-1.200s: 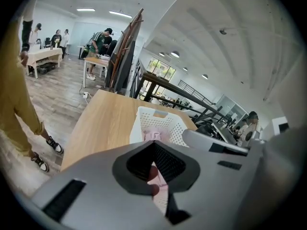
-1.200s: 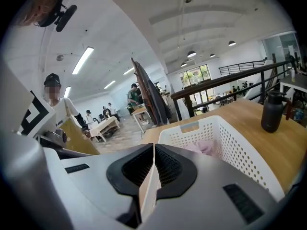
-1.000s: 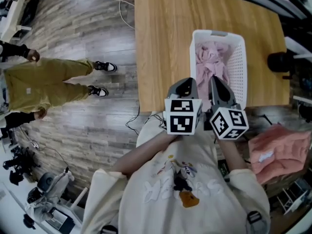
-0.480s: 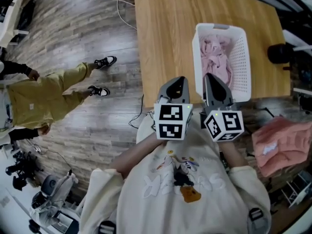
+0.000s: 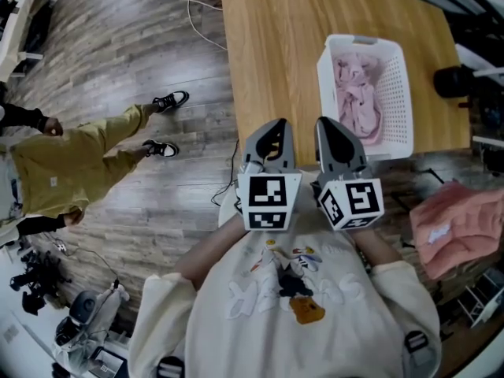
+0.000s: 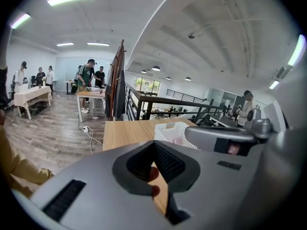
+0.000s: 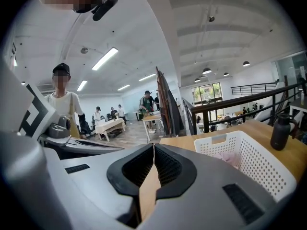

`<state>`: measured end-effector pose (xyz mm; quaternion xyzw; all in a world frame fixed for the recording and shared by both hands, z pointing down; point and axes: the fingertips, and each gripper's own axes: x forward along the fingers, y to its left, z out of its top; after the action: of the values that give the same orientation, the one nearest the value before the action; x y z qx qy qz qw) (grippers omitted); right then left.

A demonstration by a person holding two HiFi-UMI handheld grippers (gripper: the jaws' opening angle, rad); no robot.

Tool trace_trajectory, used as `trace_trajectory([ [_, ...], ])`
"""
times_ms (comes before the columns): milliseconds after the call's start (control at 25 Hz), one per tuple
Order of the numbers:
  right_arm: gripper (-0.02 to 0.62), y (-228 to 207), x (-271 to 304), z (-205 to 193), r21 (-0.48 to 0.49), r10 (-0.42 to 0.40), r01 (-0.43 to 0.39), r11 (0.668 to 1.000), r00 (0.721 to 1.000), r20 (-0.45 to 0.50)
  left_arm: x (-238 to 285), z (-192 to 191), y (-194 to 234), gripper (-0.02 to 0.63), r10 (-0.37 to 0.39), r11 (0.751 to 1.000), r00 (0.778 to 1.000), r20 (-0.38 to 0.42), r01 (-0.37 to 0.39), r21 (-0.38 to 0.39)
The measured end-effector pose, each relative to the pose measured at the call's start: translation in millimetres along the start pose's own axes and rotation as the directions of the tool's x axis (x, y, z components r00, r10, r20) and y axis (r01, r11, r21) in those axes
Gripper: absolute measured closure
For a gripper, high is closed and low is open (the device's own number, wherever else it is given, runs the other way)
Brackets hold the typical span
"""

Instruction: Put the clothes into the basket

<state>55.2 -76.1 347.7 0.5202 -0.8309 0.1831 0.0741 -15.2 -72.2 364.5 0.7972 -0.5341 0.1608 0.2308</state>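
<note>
— What was the room like?
— A big open hall with a grey plank floor [image 5: 118,61], and a light wooden table [image 5: 276,46] at the top of the head view

— And the clothes?
— Pink clothes [image 5: 358,101] lay bunched inside the white perforated basket [image 5: 403,85], which stood on the right part of the table, near its lower edge

— Where were the grippers?
— Side by side in mid-frame, at the table's lower edge. The left gripper [image 5: 276,126] had its jaws pressed together with nothing in them. The right gripper [image 5: 326,124], near the basket's lower left corner, was likewise closed and empty

— Anything further out?
— A black bottle [image 7: 279,131] stood on the table right of the basket. A pink-orange cloth [image 5: 457,227] lay off the table at lower right, a cable [image 5: 193,10] ran over the floor at upper left, and a person in olive clothes [image 5: 71,160] was at the left edge
</note>
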Motion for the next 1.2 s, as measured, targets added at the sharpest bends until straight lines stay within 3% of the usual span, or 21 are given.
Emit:
trace_trajectory([
  [160, 0.572, 10, 3, 4, -0.013, -0.009, 0.009, 1.000, 1.000, 0.012, -9, 5, 8, 0.605, -0.002, 0.999, 0.999, 0.041, 0.001, 0.038],
  [520, 0.572, 21, 7, 10, -0.052, -0.023, 0.024, 0.998, 0.999, 0.029, -20, 17, 22, 0.605, -0.033, 0.998, 0.990, 0.136, 0.026, 0.048],
  [1200, 0.572, 39, 11, 9, -0.062, -0.005, 0.007, 0.998, 1.000, 0.025, -23, 17, 31, 0.606, -0.054, 0.998, 0.988, 0.143, 0.047, 0.052],
])
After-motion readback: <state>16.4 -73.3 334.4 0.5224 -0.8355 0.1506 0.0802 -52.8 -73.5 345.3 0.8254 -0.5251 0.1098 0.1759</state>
